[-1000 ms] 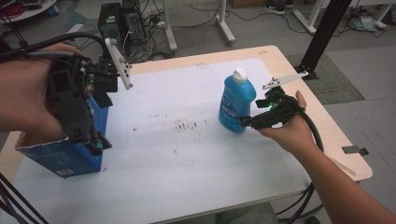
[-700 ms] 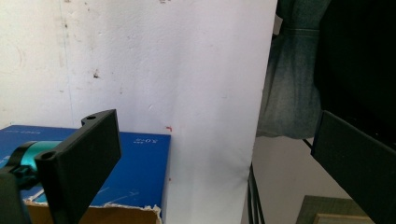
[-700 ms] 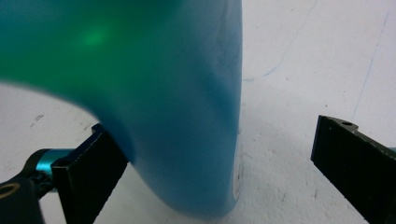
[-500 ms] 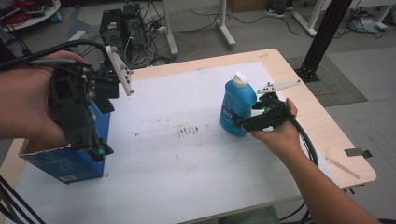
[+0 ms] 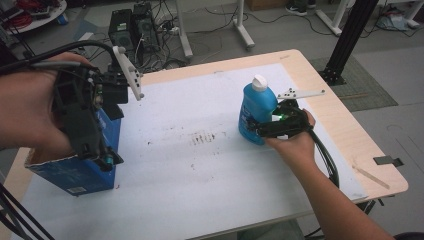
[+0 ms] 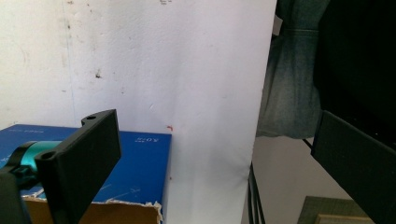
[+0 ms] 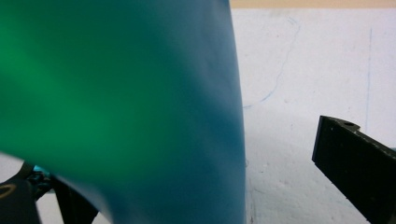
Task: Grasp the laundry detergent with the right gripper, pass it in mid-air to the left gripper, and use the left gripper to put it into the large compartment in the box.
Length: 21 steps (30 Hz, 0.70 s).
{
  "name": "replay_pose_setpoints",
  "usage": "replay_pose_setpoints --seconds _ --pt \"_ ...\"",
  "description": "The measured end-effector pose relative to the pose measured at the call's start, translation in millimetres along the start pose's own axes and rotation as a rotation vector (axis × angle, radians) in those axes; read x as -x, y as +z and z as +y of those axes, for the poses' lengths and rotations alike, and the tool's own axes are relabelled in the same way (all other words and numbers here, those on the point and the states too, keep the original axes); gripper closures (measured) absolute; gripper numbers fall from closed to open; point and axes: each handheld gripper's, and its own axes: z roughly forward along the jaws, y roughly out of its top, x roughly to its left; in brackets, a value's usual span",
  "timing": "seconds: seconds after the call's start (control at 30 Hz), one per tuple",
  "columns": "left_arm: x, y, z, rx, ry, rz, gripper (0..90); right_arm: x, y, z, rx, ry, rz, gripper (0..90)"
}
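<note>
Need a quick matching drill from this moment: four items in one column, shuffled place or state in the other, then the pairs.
Items
1. blue bottle
2. blue box
3. left gripper
4. right gripper

Places or states
A. at the table's left edge, top torn open
B. held above the box, jaws wide apart
C. standing upright, white cap on
D. at the bottle's lower body, one jaw clear of it

Pairs: 1-C, 2-A, 3-B, 4-D
</note>
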Motion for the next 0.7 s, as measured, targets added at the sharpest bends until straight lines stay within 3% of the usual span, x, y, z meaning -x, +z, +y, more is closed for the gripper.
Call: replay_pose_setpoints --seconds 0.3,0.7 --pt "1.0 0.9 0.1 0.002 -0.001 0.004 1.7 -6.9 -2.5 -3.0 0.029 -0.016 -0.039 2.8" --pt "1.5 1.7 -3.9 0.004 -0.009 0.004 1.7 -10.1 0.9 -5.7 0.067 -0.048 -0.032 3.1"
